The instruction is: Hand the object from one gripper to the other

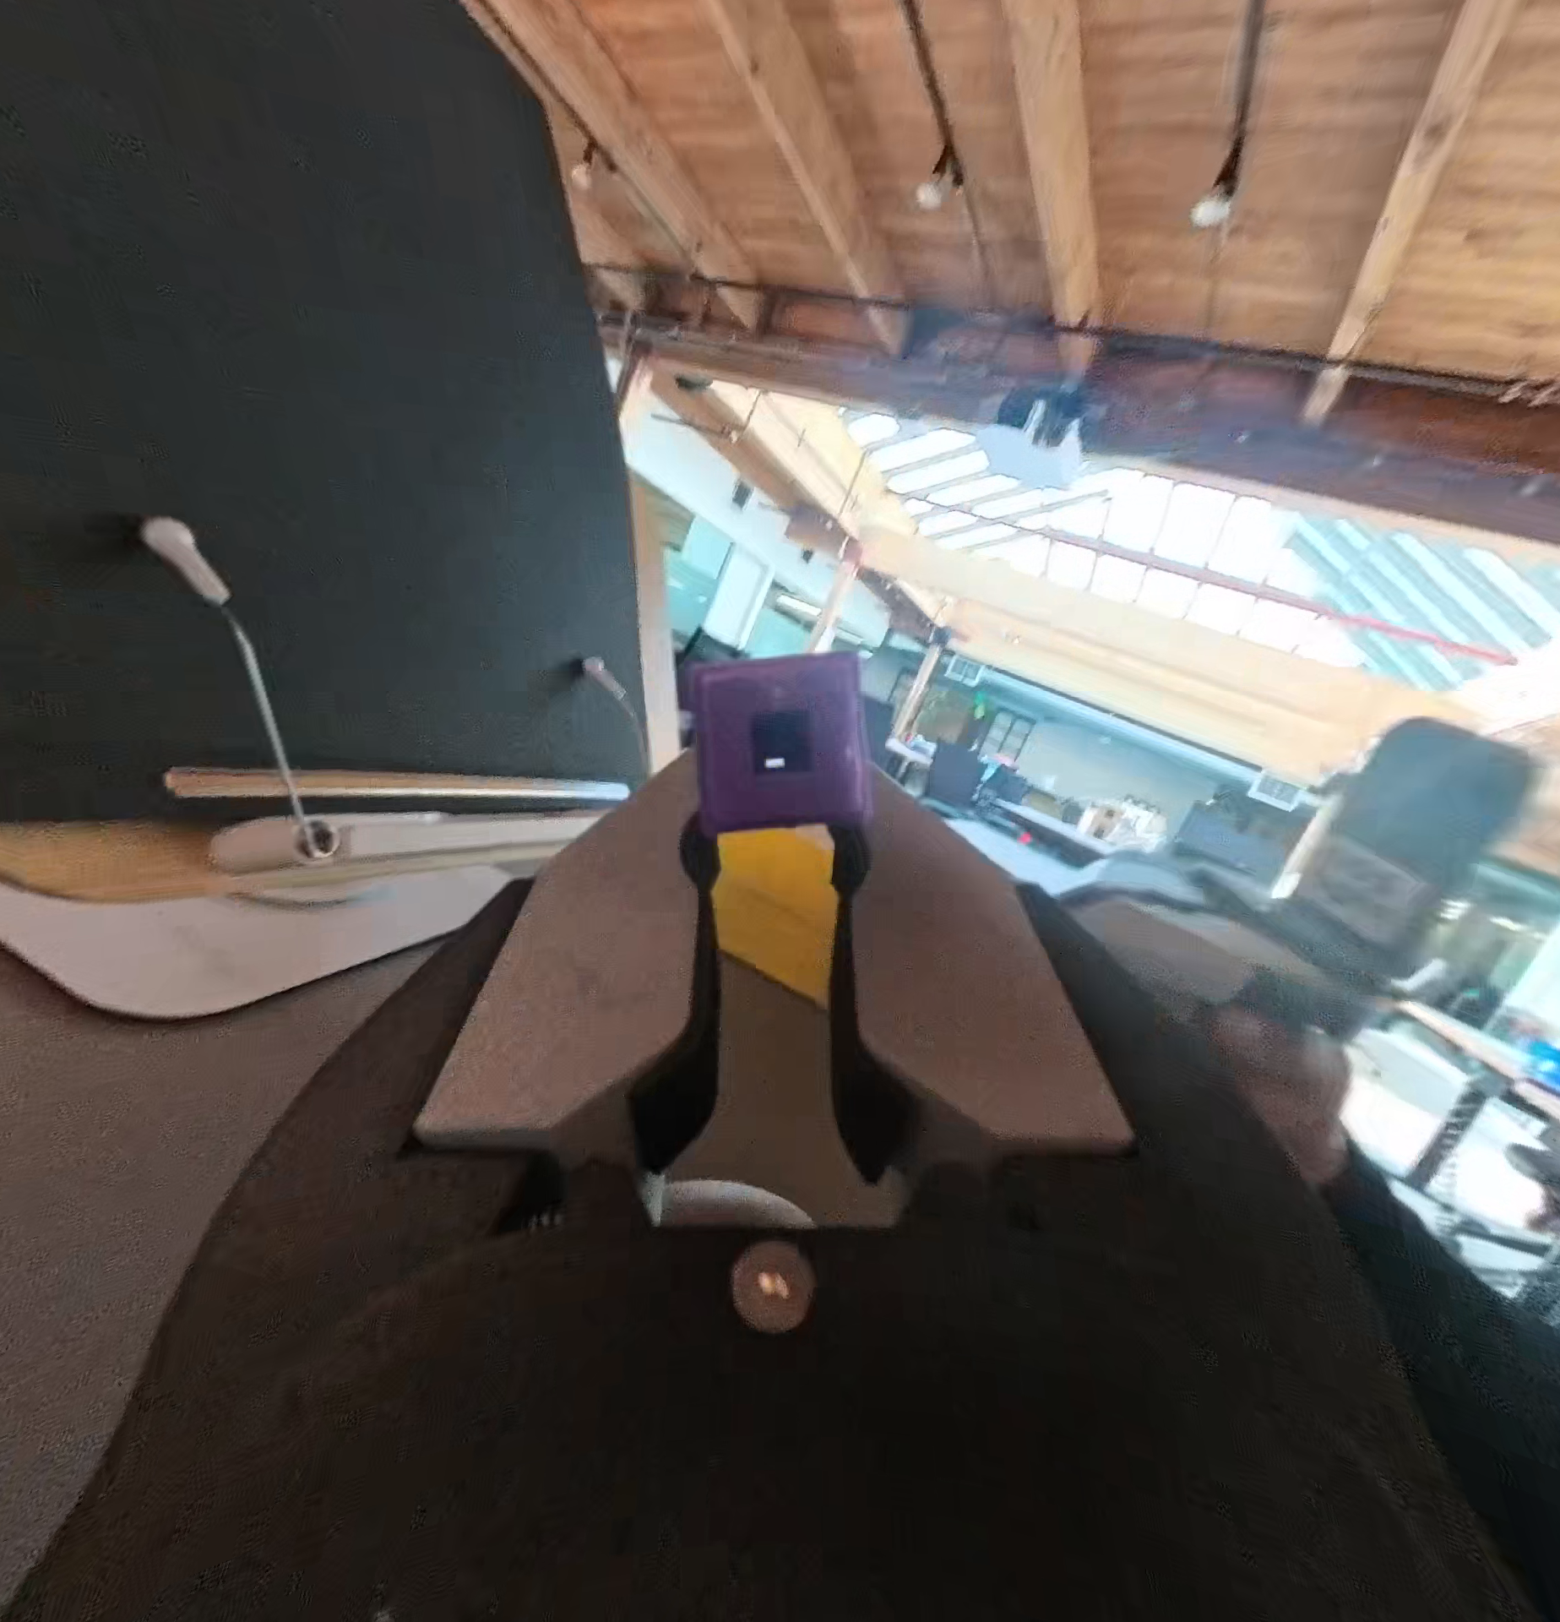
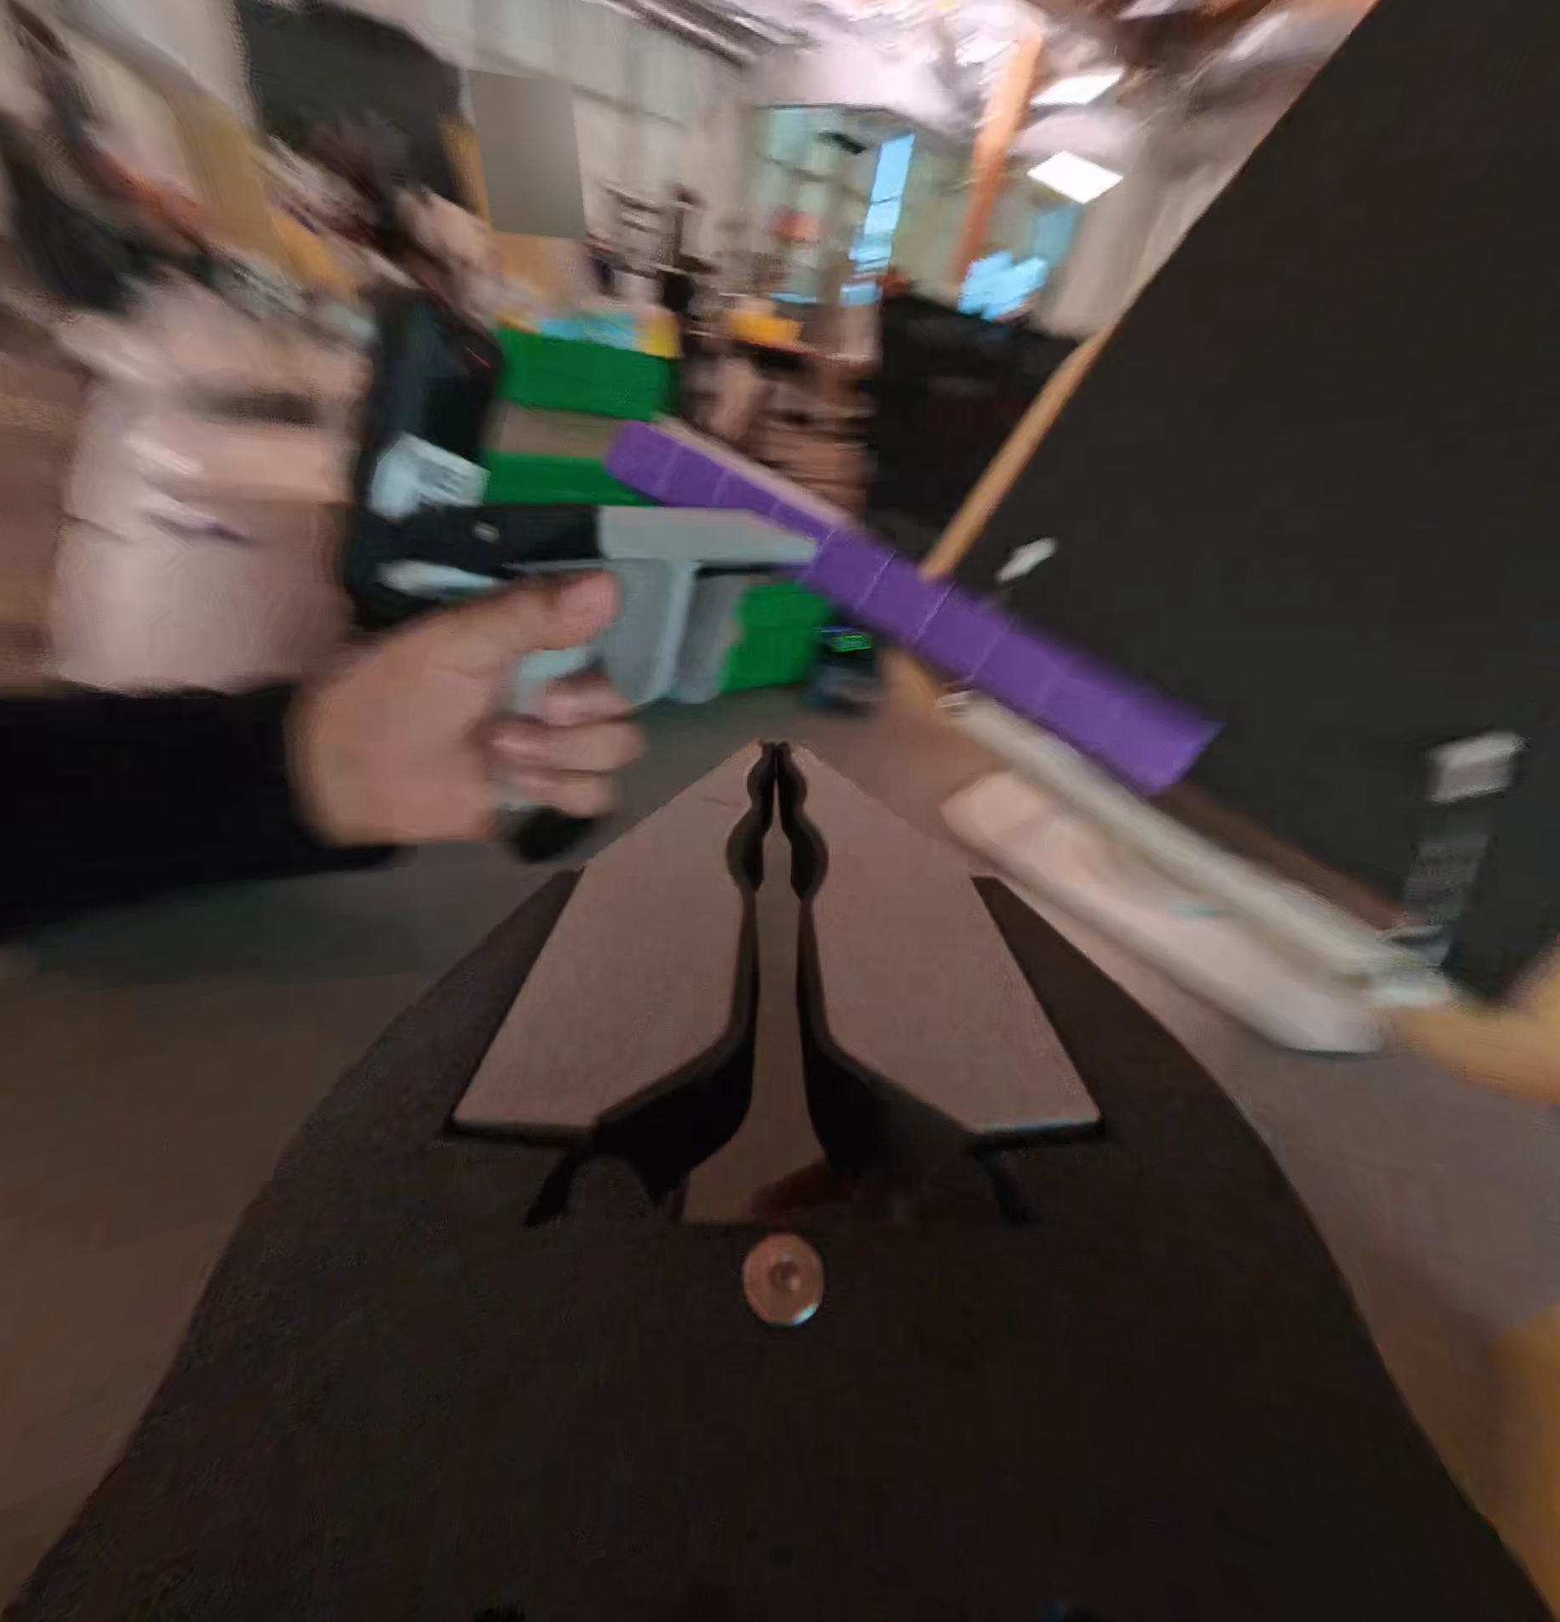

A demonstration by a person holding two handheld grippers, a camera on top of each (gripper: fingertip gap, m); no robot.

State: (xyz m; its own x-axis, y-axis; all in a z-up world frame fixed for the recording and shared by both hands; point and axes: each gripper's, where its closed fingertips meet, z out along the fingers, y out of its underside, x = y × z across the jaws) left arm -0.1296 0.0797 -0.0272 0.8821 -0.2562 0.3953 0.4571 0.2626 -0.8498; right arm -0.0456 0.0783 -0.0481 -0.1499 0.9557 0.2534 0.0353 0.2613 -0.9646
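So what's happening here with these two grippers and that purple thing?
A person is passing a purple segmented bar between two handheld grippers. The left gripper is clamped on the bar near its middle, holding it in the air. The right gripper is shut and empty, below the bar and not touching it.

Both grippers (image 1: 776,843) (image 2: 778,755): black bodies, grey tapered fingers (image 2: 636,974), black pads, one silver screw (image 2: 781,1277). Black sleeve (image 2: 118,799).
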